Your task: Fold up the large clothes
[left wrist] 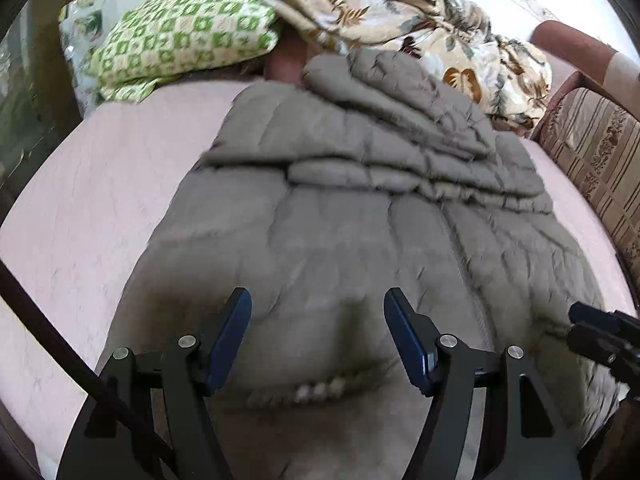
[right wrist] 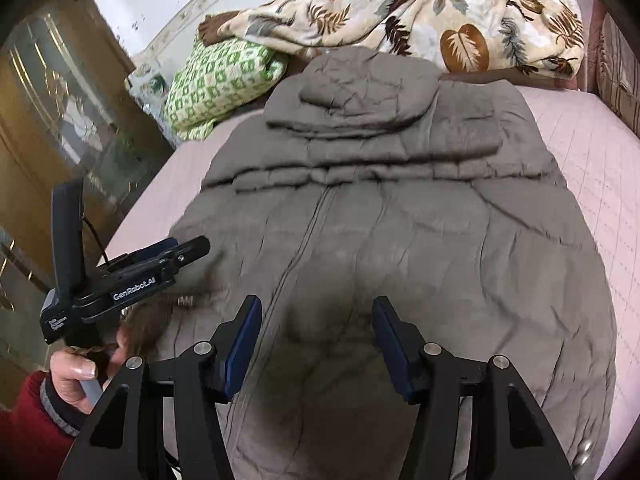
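A large grey-brown padded jacket (left wrist: pixel 360 220) (right wrist: pixel 400 220) lies spread flat on a pink bed, hood (right wrist: pixel 360 80) at the far end, front zip (right wrist: pixel 304 232) running toward me. My left gripper (left wrist: pixel 318 300) hovers over the jacket's near part, jaws apart, nothing between the blue pads. My right gripper (right wrist: pixel 317 306) hangs over the near middle of the jacket, right of the zip, also open and empty. The right wrist view shows the left gripper (right wrist: pixel 188 246) at the jacket's left edge, held by a hand (right wrist: pixel 76 376) in a red sleeve. The right gripper (left wrist: pixel 600 332) shows at the left wrist view's right edge.
A leaf-patterned blanket (right wrist: pixel 440 20) and a green-checked pillow (right wrist: pixel 216 84) are heaped at the bed's far end, behind the hood. A wooden cabinet with glass doors (right wrist: pixel 52 100) stands left of the bed. A striped upholstered piece (left wrist: pixel 592 148) borders the right. Pink sheet (left wrist: pixel 120 180) shows on both sides.
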Available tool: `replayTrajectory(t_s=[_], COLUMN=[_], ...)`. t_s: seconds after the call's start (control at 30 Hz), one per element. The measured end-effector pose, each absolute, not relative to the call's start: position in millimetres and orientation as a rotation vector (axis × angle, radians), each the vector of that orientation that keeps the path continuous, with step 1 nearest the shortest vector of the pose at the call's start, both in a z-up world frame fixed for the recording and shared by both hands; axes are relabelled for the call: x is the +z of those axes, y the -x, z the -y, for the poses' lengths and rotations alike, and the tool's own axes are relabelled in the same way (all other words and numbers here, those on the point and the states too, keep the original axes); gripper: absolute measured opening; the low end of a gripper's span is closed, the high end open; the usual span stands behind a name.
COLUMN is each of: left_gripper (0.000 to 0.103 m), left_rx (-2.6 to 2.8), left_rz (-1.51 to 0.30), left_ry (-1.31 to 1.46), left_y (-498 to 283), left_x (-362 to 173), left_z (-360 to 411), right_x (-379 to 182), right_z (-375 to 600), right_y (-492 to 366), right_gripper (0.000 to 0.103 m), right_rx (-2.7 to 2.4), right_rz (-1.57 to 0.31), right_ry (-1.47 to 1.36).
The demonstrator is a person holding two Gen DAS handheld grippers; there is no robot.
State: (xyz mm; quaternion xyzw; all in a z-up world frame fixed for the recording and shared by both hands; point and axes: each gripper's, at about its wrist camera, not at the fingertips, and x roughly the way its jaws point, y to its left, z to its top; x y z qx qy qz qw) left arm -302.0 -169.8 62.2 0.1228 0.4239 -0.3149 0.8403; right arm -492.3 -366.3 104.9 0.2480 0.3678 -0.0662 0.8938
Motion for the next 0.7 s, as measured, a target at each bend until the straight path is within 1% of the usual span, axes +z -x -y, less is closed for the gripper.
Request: replayTrajectory(t_s=[0.3, 0.7], left_gripper=[0.068, 0.068], left_rx=[-0.580, -0.582], left_rz=[-0.916, -0.878], left_ry=[-0.268, -0.338], left_y=[315, 332], left_x=[50, 46], left_z=[126, 120], right_x=[91, 80], right_z=[352, 347], right_y=[503, 511], right_gripper=[0.062, 0.062], right_rx=[-0.129, -0.173], right_rz=[-0.796, -0.821], right_ry=[-0.508, -0.494])
